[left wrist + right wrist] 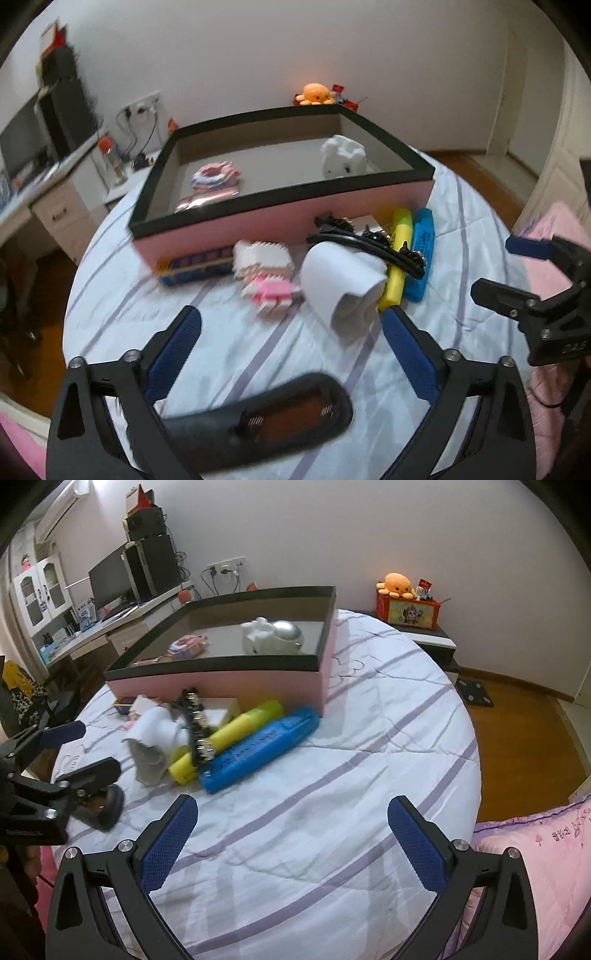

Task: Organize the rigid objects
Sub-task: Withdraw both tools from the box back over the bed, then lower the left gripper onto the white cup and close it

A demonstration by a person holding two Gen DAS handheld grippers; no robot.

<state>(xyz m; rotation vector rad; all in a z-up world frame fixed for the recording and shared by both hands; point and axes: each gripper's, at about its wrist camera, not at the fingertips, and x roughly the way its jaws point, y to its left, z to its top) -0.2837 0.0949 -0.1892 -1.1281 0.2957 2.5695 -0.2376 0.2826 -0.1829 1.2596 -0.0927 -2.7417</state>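
The left gripper (291,325) hangs over a round bed (332,812) covered in a white sheet with purple stripes. Its jaws stand wide apart and nothing is pressed between its blue pads (177,354). A dark, blurred comb-like object (266,417) lies on the sheet low between the fingers, but whether the fingers touch it cannot be told.

The right gripper (291,819) is also wide open and empty, with only bare sheet between its pads (168,845). In the left wrist view it shows at the right edge, well apart from the clutter.

A pink box (280,221) with a black rim sits at the far side of the bed. Inside it lie a pink and blue ring-shaped item (216,177) and a white figure (343,158).

Just in front of the box, on the sheet, lies a loose row of things: a blue and yellow bus (192,267) against the box wall, a pink and white block figure (266,280), a white cup (343,288) tipped on its side, black hair clips (369,240) resting partly on the cup, a yellow marker (397,258), and a blue marker (419,254) just beside it. The two markers touch along their length.

An orange plush (397,585) sits on a red box (408,613) by the wall.
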